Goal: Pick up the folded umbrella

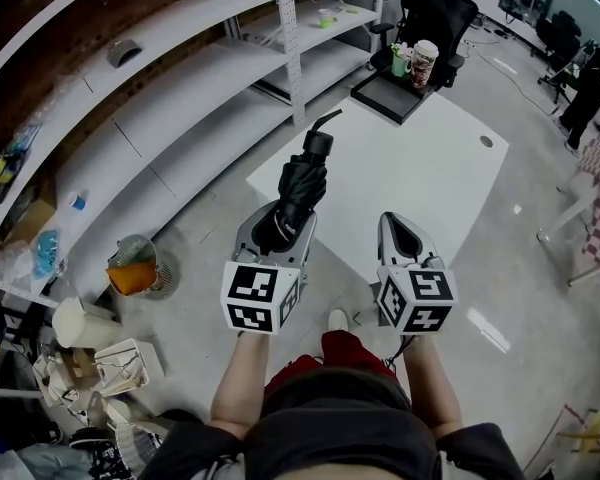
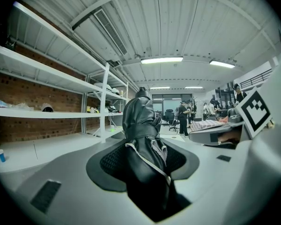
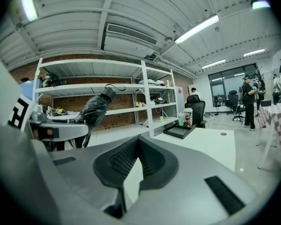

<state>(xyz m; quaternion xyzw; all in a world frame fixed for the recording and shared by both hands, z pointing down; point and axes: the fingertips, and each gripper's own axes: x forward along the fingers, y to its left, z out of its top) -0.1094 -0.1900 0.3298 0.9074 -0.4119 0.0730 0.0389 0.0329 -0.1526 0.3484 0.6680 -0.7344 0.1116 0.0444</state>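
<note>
The folded umbrella (image 1: 302,183) is black, with a curved handle at its far end. It is held off the white table (image 1: 450,178), pointing away from me. My left gripper (image 1: 283,224) is shut on its near end. In the left gripper view the umbrella (image 2: 139,125) rises upright between the ribbed pads (image 2: 111,162). My right gripper (image 1: 404,232) floats beside it on the right, shut with nothing in it; its fingertips meet at a point (image 3: 138,144). The right gripper view shows the umbrella (image 3: 94,108) at the left, sticking out of the left gripper (image 3: 61,128).
A black tray (image 1: 385,96) with cups lies at the table's far end, and a black office chair (image 1: 438,10) stands behind it. White shelves (image 1: 200,88) line the brick wall on the left. An orange bucket (image 1: 132,274) and clutter sit on the floor at the left. People stand far off.
</note>
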